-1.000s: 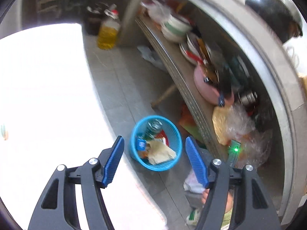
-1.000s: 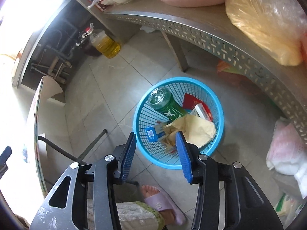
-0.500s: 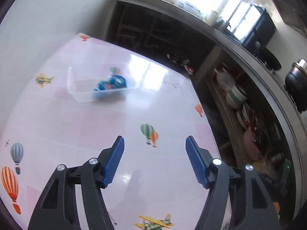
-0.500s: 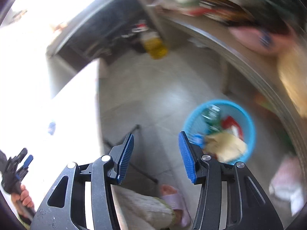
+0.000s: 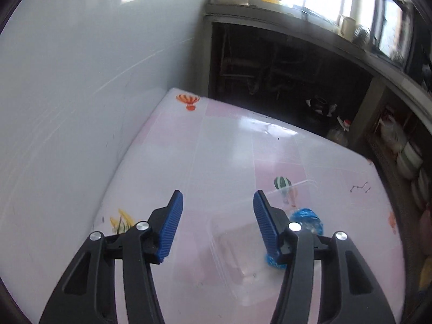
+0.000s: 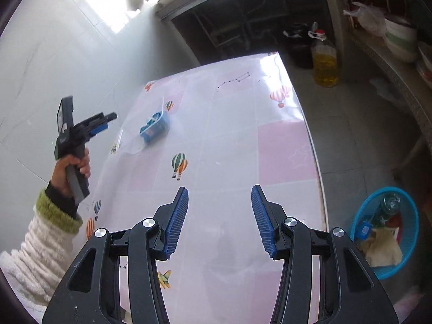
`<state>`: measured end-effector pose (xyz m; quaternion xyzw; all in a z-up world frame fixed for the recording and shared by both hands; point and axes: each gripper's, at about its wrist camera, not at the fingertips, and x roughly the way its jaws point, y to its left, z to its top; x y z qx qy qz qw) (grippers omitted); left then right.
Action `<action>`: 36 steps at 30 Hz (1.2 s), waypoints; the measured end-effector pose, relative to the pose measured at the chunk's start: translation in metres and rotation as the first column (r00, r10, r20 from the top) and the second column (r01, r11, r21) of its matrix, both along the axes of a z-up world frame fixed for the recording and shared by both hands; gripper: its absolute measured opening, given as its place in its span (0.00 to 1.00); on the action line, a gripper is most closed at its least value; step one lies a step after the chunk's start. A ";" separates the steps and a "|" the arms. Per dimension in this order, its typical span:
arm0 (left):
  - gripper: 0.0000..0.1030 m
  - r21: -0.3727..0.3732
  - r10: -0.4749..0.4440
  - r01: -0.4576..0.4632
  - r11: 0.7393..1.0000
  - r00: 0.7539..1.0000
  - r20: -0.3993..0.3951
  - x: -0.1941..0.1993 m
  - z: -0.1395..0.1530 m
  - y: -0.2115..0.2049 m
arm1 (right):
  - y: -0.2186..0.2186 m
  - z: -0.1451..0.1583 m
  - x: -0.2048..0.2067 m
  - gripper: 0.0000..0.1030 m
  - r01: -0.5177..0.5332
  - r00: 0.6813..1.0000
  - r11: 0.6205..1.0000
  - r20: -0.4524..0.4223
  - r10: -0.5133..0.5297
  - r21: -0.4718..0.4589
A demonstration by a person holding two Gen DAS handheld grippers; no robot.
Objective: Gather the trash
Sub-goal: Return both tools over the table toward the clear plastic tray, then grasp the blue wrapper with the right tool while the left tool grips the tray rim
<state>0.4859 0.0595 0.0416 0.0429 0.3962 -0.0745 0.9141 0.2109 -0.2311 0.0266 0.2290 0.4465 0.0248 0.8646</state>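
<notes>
Table (image 6: 237,145) (pink balloon-print cover) carries clear plastic tray (image 6: 140,137); floor (image 6: 351,124) carries blue basket (image 6: 386,232).

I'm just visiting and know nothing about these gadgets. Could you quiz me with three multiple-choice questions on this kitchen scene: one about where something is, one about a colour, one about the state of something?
1. Where is the trash basket?
A. On the floor beside the table
B. On the table
C. On the shelf

2. What colour is the crumpled wrapper inside the clear plastic container?
A. Red
B. Blue
C. Yellow

3. How are the two hand-held grippers?
A. Both shut on trash
B. One holds a bottle
C. Both open and empty

Answers:
1. A: the basket sits on the floor tiles past the edge of the table.
2. B: blue shows through the container's clear wall.
3. C: the left hand-held gripper and right hand-held gripper have fingers spread wide with nothing between them.
</notes>
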 end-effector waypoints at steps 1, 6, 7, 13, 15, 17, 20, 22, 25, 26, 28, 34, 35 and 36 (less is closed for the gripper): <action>0.51 0.066 -0.071 0.072 0.995 0.997 -0.017 0.010 -0.004 -0.010 | -0.001 -0.002 -0.003 0.46 0.003 1.000 1.000 -0.014 -0.003 -0.001; 0.51 0.152 -0.291 0.315 0.937 0.943 -0.162 0.032 -0.033 -0.039 | -0.007 -0.009 -0.015 0.46 0.047 0.996 0.999 -0.073 -0.047 -0.003; 0.51 0.179 -0.299 0.334 0.926 0.934 -0.194 0.036 -0.042 -0.042 | -0.007 -0.011 -0.017 0.46 0.056 0.995 0.998 -0.082 -0.055 0.004; 0.33 0.224 -0.300 0.368 0.902 0.909 -0.288 0.035 -0.069 -0.038 | 0.001 -0.008 -0.017 0.46 0.056 0.995 0.998 -0.088 -0.054 0.016; 0.19 0.178 -0.288 0.350 0.920 0.910 -0.299 0.025 -0.065 -0.033 | 0.008 -0.006 -0.016 0.46 0.040 0.996 0.999 -0.086 -0.038 0.015; 0.10 0.114 -0.268 0.317 0.941 0.909 -0.319 0.012 -0.060 -0.026 | 0.015 -0.005 -0.014 0.46 0.023 0.996 1.000 -0.086 -0.022 0.015; 0.07 0.016 -0.240 0.261 0.965 0.908 -0.345 -0.024 -0.053 -0.018 | 0.025 0.000 -0.014 0.46 -0.003 0.997 1.000 -0.079 0.004 0.017; 0.05 -0.074 -0.246 0.235 0.969 0.899 -0.362 -0.055 -0.048 -0.015 | 0.031 0.004 -0.017 0.46 -0.021 0.997 1.000 -0.071 0.022 0.018; 0.05 -0.169 -0.236 0.184 0.968 0.897 -0.374 -0.108 -0.047 -0.014 | 0.043 0.011 -0.022 0.46 -0.056 0.997 0.998 -0.054 0.057 0.018; 0.05 -0.197 -0.234 0.171 0.966 0.898 -0.372 -0.126 -0.046 -0.013 | 0.048 0.014 -0.024 0.46 -0.073 0.996 0.997 -0.048 0.074 0.021; 0.05 -0.248 -0.218 0.129 0.960 0.902 -0.373 -0.163 -0.050 -0.012 | 0.058 0.019 -0.026 0.46 -0.114 0.993 0.993 -0.038 0.115 0.027; 0.05 -0.367 -0.146 -0.013 0.930 0.905 -0.400 -0.251 -0.066 -0.002 | 0.102 0.032 -0.028 0.46 -0.250 0.968 0.968 -0.012 0.251 0.033; 0.05 -0.369 -0.138 -0.020 0.929 0.907 -0.398 -0.262 -0.067 -0.001 | 0.109 0.033 -0.027 0.46 -0.266 0.964 0.964 -0.013 0.267 0.028; 0.05 -0.361 -0.128 -0.027 0.932 0.908 -0.398 -0.272 -0.068 -0.001 | 0.116 0.032 -0.027 0.46 -0.282 0.959 0.959 -0.019 0.282 0.029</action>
